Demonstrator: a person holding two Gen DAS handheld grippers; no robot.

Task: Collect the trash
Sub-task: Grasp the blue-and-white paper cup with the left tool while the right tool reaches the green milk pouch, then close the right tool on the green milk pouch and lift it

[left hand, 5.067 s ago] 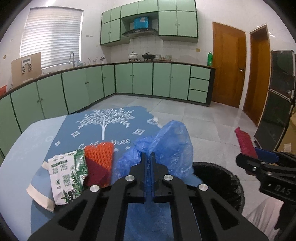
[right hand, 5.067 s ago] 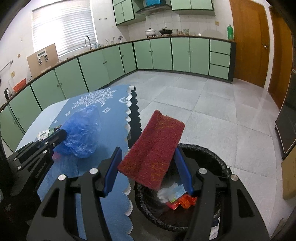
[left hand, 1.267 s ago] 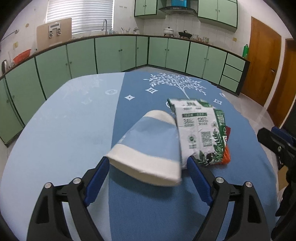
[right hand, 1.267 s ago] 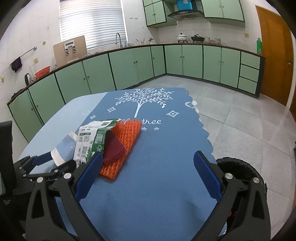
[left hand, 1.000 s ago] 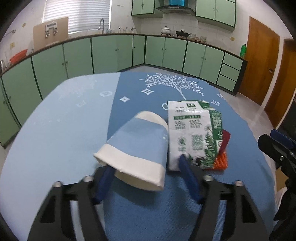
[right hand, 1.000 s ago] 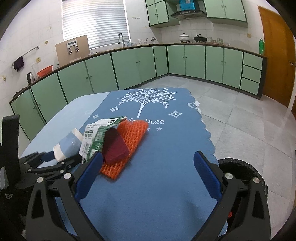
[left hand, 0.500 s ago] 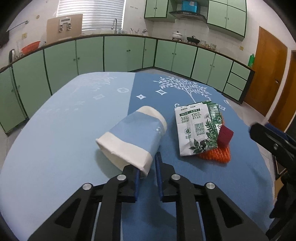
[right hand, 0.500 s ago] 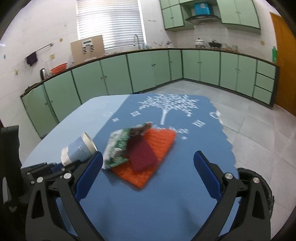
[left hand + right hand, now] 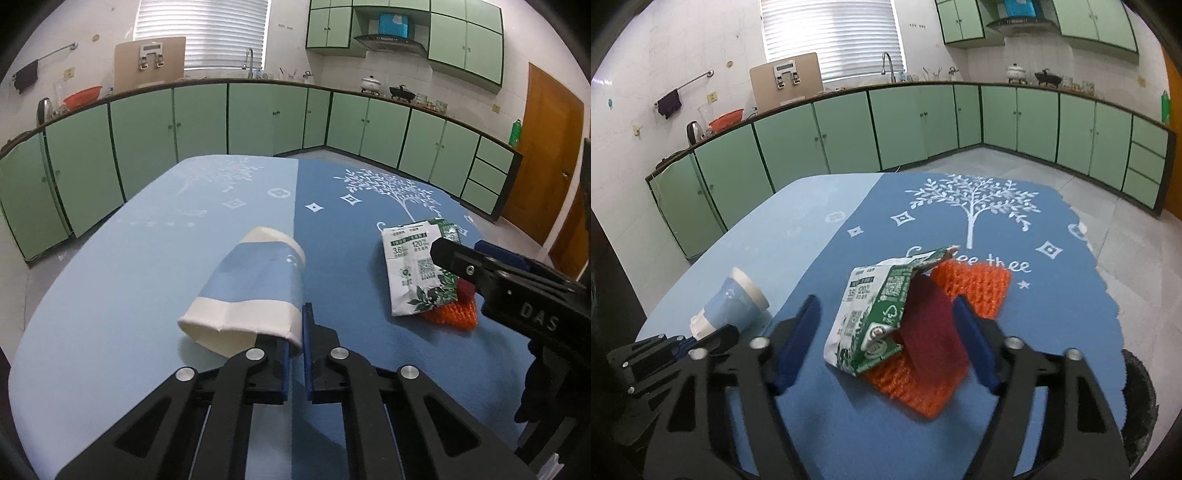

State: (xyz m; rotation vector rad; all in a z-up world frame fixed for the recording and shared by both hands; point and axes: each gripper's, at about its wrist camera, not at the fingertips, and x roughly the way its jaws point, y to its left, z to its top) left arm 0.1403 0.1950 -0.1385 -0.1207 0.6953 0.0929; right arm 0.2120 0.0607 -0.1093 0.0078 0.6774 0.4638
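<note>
A blue-and-white paper cup (image 9: 255, 291) lies on its side on the blue tablecloth; it also shows in the right wrist view (image 9: 733, 306). My left gripper (image 9: 294, 332) is shut on the cup's rim, pinching the wall. A green-and-white milk carton (image 9: 875, 314) lies on an orange mesh sponge (image 9: 960, 295) with a dark red pad (image 9: 929, 325) leaning on it. My right gripper (image 9: 886, 332) is open, its fingers either side of the carton and red pad. The carton (image 9: 413, 273) and the right gripper's arm also show in the left wrist view.
The table (image 9: 110, 266) carries a two-tone blue cloth with a white tree print. A black trash bin (image 9: 1141, 398) stands on the floor off the table's right edge. Green cabinets (image 9: 207, 122) line the kitchen walls behind.
My left gripper closed on the paper cup's rim and has lifted and drawn it back a little. My right gripper moved in over the carton and sponge, its open fingers now straddling them.
</note>
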